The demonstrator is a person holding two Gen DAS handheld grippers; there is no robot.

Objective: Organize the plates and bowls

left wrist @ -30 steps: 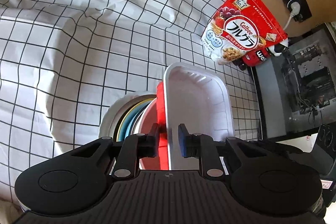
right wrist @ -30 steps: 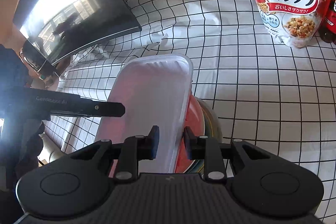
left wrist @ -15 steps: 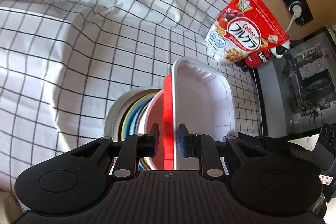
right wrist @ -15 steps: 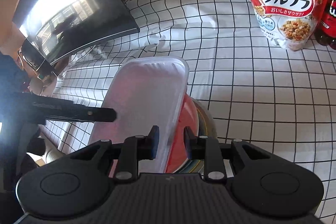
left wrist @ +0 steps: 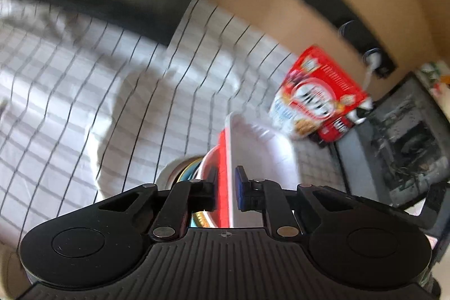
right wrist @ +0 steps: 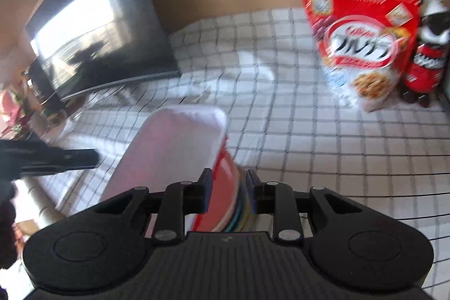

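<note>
A stack of dishes is held between both grippers above the checked tablecloth (left wrist: pixel 84 92). It has a white rectangular tray (left wrist: pixel 261 148) on top, a red plate (left wrist: pixel 223 159) under it, then several coloured round plates and bowls (left wrist: pixel 182 170). My left gripper (left wrist: pixel 226 184) is shut on the edge of the red plate and white tray. In the right wrist view my right gripper (right wrist: pixel 229 194) is shut on the opposite edge of the stack, over the red plate (right wrist: pixel 222 182) and the coloured rims, beside the white tray (right wrist: pixel 171 151). Both views are motion-blurred.
A red cereal bag (right wrist: pixel 362 47) and a dark bottle (right wrist: pixel 427 52) stand at the back right by the wall. A dark monitor (right wrist: pixel 92 38) stands at the back left. A black open computer case (left wrist: pixel 405 137) is at the right. The left gripper's arm (right wrist: pixel 47 159) shows at the left.
Both grippers have lifted and tilted with the stack; the table looks farther away and the wall has come into view. The right gripper's grip now spans the red plate and coloured rims.
</note>
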